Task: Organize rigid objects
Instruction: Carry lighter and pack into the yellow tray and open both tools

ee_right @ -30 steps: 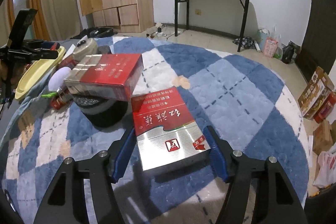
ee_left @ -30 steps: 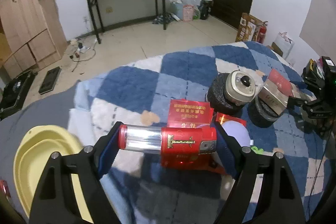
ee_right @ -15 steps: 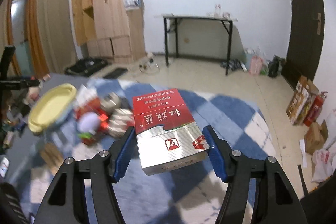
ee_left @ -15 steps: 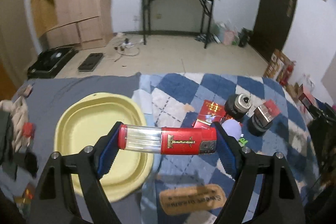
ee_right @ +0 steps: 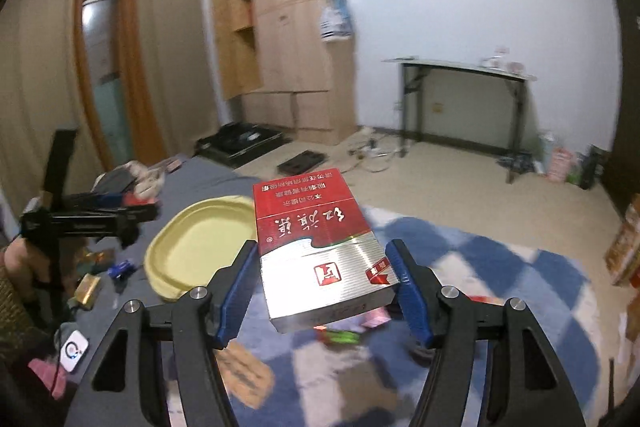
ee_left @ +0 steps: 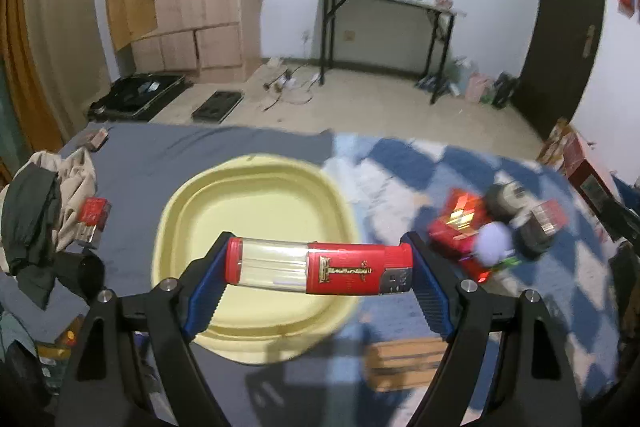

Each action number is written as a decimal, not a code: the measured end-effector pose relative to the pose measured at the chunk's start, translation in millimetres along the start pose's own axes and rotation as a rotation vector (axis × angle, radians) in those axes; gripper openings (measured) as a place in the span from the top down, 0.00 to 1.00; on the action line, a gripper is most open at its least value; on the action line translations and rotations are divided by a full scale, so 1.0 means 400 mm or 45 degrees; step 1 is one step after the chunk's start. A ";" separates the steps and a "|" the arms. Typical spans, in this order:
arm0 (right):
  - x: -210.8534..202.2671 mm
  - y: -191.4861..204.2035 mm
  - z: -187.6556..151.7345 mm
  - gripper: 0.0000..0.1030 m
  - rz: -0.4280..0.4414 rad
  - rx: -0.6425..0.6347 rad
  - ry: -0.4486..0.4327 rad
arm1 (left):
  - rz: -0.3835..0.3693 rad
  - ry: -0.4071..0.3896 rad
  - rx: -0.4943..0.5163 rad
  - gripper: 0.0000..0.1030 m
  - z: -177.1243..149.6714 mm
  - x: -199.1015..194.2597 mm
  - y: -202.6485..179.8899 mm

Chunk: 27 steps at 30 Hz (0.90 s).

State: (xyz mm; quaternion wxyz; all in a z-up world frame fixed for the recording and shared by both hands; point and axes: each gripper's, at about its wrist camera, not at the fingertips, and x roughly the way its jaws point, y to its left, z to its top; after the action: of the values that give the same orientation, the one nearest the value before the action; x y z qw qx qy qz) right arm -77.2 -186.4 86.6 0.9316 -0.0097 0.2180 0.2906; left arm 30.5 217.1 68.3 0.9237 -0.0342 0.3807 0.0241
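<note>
While clamped crosswise, lighter (ee_left: 319, 270) between fingers (ee_left: 206, 283).

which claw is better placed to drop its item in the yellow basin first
Left. The left claw holds the red lighter directly over the yellow basin; the right claw, gripping the red-and-silver box, sits beside the basin, not above it.

Both wrist views look forward and downward from above the bed; they share the yellow basin (ee_left: 256, 203) (ee_right: 188, 247), seemingly nearer in the left view.
</note>
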 end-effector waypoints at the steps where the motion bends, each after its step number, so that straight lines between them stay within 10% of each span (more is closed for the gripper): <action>1: 0.033 0.020 0.006 0.38 0.022 -0.017 0.011 | 0.002 0.033 -0.040 0.20 -0.006 0.031 0.031; 13: 0.528 0.277 -0.018 0.38 0.220 -0.122 0.269 | 0.135 0.200 -0.328 0.20 -0.066 0.294 0.258; 27: 0.807 0.412 0.006 0.38 0.153 -0.292 0.472 | 0.148 0.320 -0.260 0.19 -0.152 0.374 0.251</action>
State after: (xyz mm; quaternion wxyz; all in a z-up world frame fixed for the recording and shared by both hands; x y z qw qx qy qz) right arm 71.2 124.4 -26.4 0.8495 -0.1558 0.3510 0.3617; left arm 87.1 314.9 -84.8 0.8577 -0.1086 0.4900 0.1115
